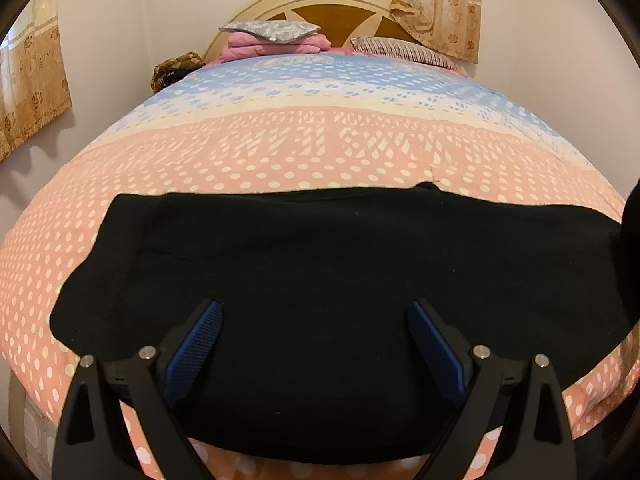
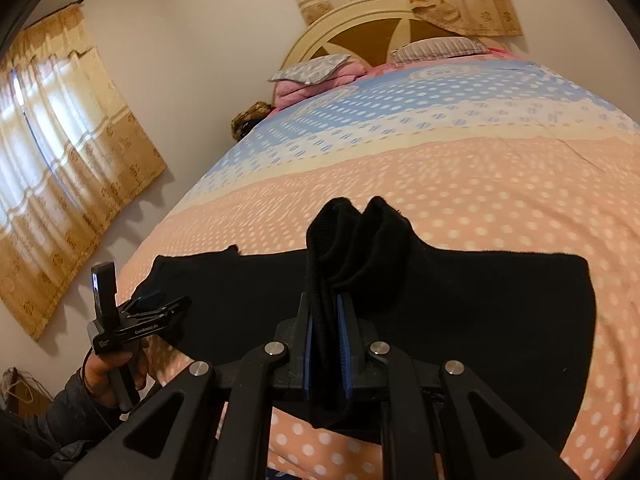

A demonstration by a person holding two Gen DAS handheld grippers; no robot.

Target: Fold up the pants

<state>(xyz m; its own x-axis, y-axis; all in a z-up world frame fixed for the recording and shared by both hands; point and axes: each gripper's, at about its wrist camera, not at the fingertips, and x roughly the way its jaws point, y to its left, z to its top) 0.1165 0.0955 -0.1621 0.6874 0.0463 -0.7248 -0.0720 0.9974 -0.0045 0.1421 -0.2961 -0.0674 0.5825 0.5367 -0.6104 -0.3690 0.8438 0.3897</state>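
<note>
Black pants [image 1: 320, 264] lie flat across the near edge of the bed. My left gripper [image 1: 316, 312] is open, its blue pads [image 1: 434, 344] spread just above the cloth, holding nothing. In the right wrist view my right gripper [image 2: 326, 308] is shut on a bunched fold of the pants [image 2: 352, 232], lifted a little above the rest of the pants [image 2: 500, 300]. The left gripper [image 2: 154, 300] also shows there at the pants' left end, held by a hand.
The bed has a pink and blue dotted cover [image 1: 320, 148]. Pillows and folded pink bedding [image 1: 276, 40] lie by the headboard [image 1: 320, 4]. Curtains [image 2: 68, 152] hang on the left wall. The bed's near edge [image 1: 256, 464] is just below the pants.
</note>
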